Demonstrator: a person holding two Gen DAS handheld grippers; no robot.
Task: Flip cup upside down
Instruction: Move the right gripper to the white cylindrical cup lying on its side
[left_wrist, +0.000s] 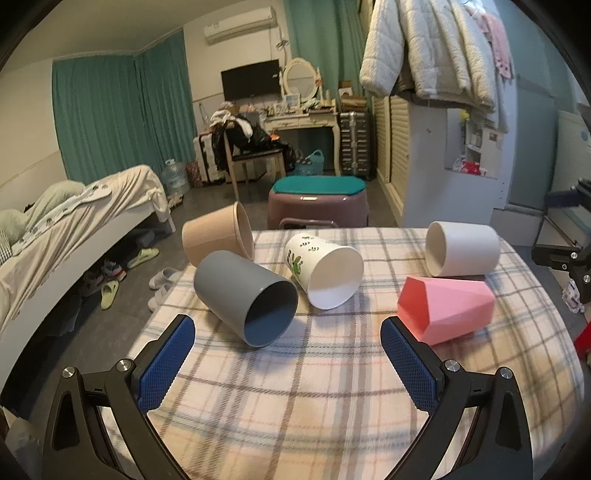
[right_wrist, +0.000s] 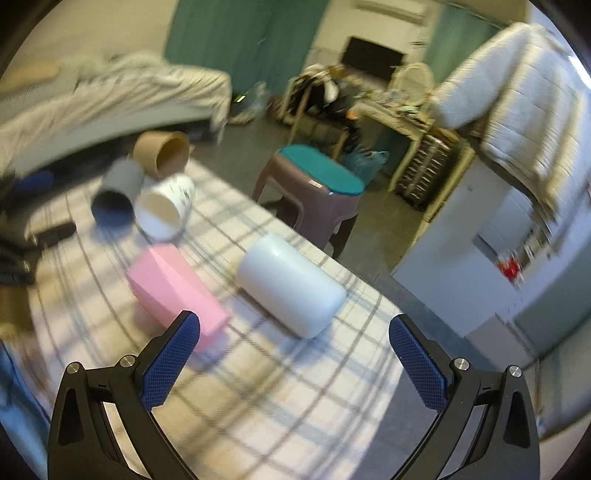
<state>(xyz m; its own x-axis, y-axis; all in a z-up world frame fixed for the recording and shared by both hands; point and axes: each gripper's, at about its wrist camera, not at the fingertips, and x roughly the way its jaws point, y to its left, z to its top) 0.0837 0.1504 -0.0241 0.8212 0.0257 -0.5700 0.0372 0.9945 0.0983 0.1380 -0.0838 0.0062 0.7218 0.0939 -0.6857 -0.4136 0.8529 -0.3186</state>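
Observation:
Several cups lie on their sides on a plaid-covered table (left_wrist: 295, 387): a grey cup (left_wrist: 243, 295), a white cup with a green print (left_wrist: 325, 273), a beige cup (left_wrist: 216, 240), a plain white cup (left_wrist: 461, 249) and a pink faceted cup (left_wrist: 447, 308). My left gripper (left_wrist: 288, 328) is open and empty, just in front of the grey cup's mouth. My right gripper (right_wrist: 293, 325) is open and empty, close before the white cup (right_wrist: 291, 284), with the pink cup (right_wrist: 173, 288) at its left finger. The right wrist view is blurred.
A purple stool with a teal cushion (left_wrist: 317, 201) stands past the table's far edge. A bed (left_wrist: 74, 221) is to the left and a white cabinet (left_wrist: 461, 177) to the right. The table (right_wrist: 258, 387) drops off to the floor on the right.

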